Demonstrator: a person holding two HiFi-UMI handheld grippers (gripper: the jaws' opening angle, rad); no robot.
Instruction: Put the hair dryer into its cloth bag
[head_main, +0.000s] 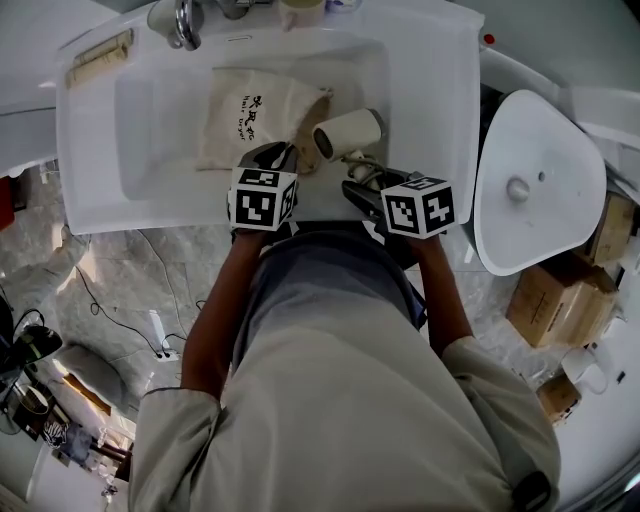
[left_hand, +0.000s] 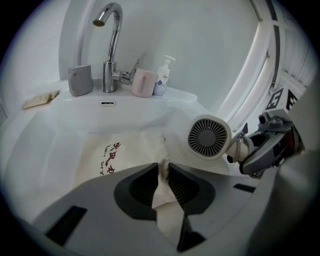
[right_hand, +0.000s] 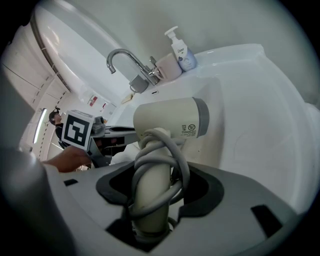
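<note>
Left tool (left_hand: 162, 182) clamped on pinched fold at near right edge of cloth bag (left_hand: 120, 150). Bag laid flat in sink basin (head_main: 150, 140); mouth not seen spread open. Right tool (right_hand: 155, 192) clamped on handle of hair dryer (right_hand: 170, 117), cord wound round handle. Dryer held just right of bag, grille end turned toward it, no part seen inside. Judged done: both things gripped, dryer set beside bag. Judged left: mouth to be lifted open, dryer to be slid in.

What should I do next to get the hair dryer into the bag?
Probably raise the left gripper slightly, lifting the pinched edge of the cloth bag to open it: the bag lies flat in the sink, while the right gripper holds the hair dryer by its handle close beside it.
</note>
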